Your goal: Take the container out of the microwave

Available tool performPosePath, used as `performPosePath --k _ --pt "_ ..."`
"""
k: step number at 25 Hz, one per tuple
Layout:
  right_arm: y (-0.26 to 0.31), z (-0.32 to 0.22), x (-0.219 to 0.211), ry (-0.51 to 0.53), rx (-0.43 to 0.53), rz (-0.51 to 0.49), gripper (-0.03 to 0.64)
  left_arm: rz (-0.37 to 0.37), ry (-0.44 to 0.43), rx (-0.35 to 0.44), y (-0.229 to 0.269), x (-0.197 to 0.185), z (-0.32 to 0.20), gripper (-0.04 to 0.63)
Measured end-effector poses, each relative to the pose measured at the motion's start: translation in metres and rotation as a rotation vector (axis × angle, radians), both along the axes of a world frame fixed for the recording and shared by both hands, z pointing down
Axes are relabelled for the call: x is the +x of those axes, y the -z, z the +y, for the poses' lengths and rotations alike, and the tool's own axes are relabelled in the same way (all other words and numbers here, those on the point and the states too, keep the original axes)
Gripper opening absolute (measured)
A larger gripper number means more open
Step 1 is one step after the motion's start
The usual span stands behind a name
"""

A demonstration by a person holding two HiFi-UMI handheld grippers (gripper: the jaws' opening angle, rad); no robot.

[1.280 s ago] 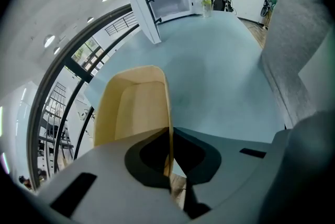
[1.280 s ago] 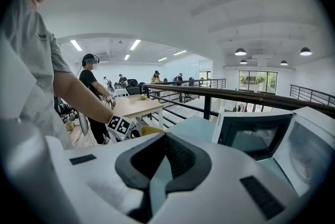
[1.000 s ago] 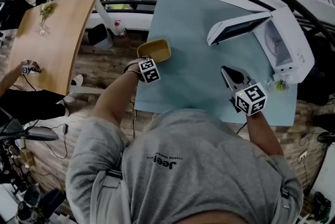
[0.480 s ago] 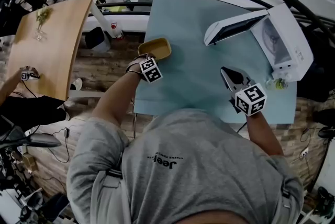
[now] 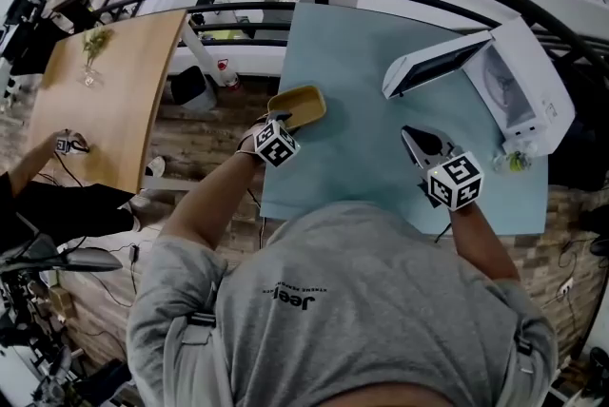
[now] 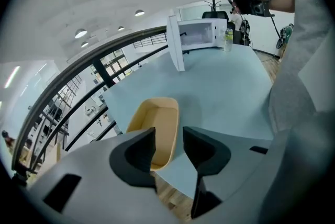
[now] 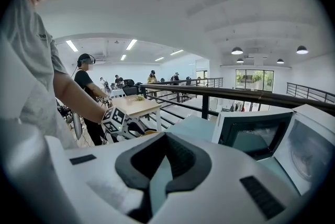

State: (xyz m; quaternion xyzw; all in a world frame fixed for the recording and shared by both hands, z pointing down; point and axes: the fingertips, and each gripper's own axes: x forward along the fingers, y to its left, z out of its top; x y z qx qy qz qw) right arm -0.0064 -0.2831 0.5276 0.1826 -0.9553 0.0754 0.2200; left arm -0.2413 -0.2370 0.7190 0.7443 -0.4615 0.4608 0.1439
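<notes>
Since a second ago the left gripper (image 6: 168,139) has lifted off the container (image 5: 298,106), and its jaws have just been opening. They now stand wide with nothing pinched between them; the container only shows through the gap, lying flat on the table (image 5: 362,44).

That container rests well apart from the microwave (image 5: 519,82), off its door side and at the table edge farthest from it. The microwave's door (image 5: 433,63) hangs open.

The right gripper (image 5: 409,131) is closed tight on nothing and hovers near the microwave, short of the door.

To my eye the set-down is just finished, so the taking-out looks done. What's left is probably to draw the left gripper clear without nudging the container over the edge.
</notes>
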Motion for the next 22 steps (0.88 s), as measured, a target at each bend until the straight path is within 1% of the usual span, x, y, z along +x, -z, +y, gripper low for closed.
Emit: performPosePath --k 4,8,13,22 --pt "0.007 0.002 -0.015 0.004 0.016 -0.004 0.018 0.037 0.024 0.017 0.014 -0.015 0.016 0.176" --pt "0.011 0.007 -0.029 0.006 0.038 0.002 0.018 0.049 0.008 0.034 0.022 -0.022 0.031 0.139" --pt "0.018 0.022 -0.04 -0.014 0.059 0.007 0.018 0.075 -0.055 0.054 0.034 -0.015 0.046 0.061" --pt "0.013 0.058 -0.026 -0.122 0.06 0.055 0.018 0.169 -0.195 0.058 0.04 0.023 0.051 0.032"
